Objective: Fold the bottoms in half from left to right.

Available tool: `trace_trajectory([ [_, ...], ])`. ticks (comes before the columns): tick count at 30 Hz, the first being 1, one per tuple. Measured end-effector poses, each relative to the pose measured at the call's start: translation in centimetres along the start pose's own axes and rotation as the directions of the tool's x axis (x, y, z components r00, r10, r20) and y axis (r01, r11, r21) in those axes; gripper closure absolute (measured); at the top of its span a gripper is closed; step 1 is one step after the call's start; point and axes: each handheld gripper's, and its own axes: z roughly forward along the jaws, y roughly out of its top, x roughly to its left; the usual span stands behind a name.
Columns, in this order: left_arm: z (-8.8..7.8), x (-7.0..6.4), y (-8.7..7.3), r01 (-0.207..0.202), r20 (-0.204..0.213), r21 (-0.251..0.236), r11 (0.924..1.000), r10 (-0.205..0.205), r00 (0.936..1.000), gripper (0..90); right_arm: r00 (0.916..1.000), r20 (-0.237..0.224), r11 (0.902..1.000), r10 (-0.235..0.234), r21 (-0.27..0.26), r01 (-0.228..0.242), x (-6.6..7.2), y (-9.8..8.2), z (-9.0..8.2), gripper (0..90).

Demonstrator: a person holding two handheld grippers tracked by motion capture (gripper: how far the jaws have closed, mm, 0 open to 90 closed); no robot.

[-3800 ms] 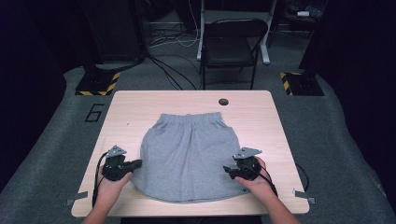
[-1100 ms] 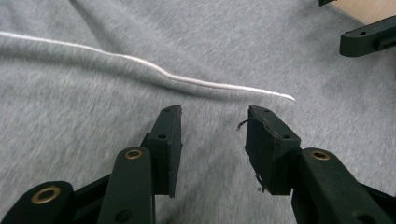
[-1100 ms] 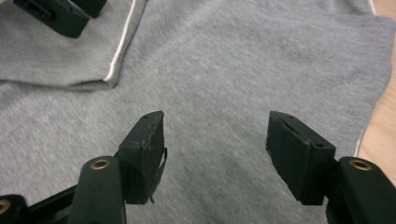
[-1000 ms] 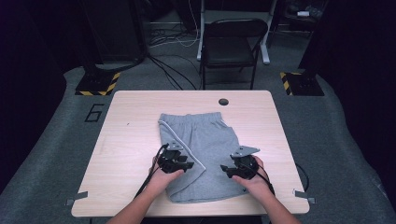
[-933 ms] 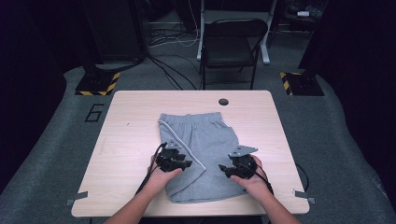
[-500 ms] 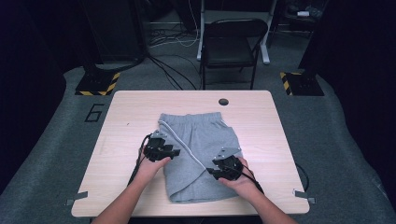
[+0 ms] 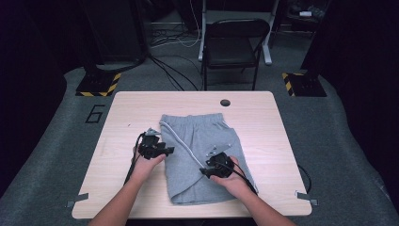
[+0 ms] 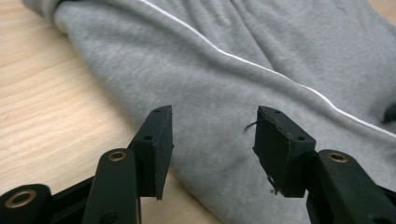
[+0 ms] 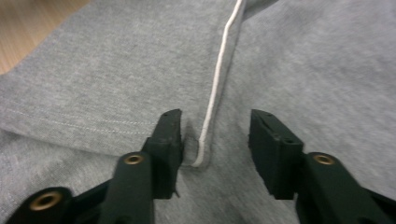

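The shorts [image 7: 202,155] are heather grey, with a thin white stripe [image 7: 181,141] running along the folded edge and pale stitching at the hem. They lie on a light wood-grain table [image 7: 122,122] with a dark round hole [image 7: 225,102]. The left tongs [image 7: 162,150] and right tongs [image 7: 207,170] are black with brass-coloured rivets. The floor [image 7: 61,132] is dark grey carpet with a printed 6; the folding chair [image 7: 235,47] is black, and the stand bases [image 7: 99,84] carry yellow-and-black hazard stripes.
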Motion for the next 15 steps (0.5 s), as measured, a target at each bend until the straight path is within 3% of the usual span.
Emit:
trace_trajectory([
  [2,0.0,0.4,0.1,0.004,-0.009,-0.004,1.0000,-0.004,0.9999,46.4,0.9997,-0.020,0.9999,-0.015,0.003,0.015,0.1,0.0,0.2,65.8],
  [4,-0.1,0.7,0.1,0.014,-0.019,-0.012,0.9998,-0.014,0.9997,46.4,0.9984,-0.027,0.9988,-0.049,-0.009,0.049,0.6,0.1,-0.1,80.3],
  [6,-0.2,1.1,0.1,0.022,-0.028,-0.011,0.9997,-0.022,0.9994,46.4,0.9982,-0.037,0.9986,-0.048,-0.025,0.047,0.9,0.1,-0.3,81.5],
  [11,-0.4,1.7,0.3,0.041,-0.034,-0.022,0.9989,-0.042,0.9985,46.3,0.9924,-0.077,0.9940,-0.097,-0.058,0.092,2.3,0.5,-1.6,83.0],
  [15,-1.1,1.8,1.5,0.021,-0.050,-0.024,0.9995,-0.022,0.9985,45.7,0.9859,-0.087,0.9886,-0.143,-0.061,0.138,3.4,0.3,-2.6,83.0],
])
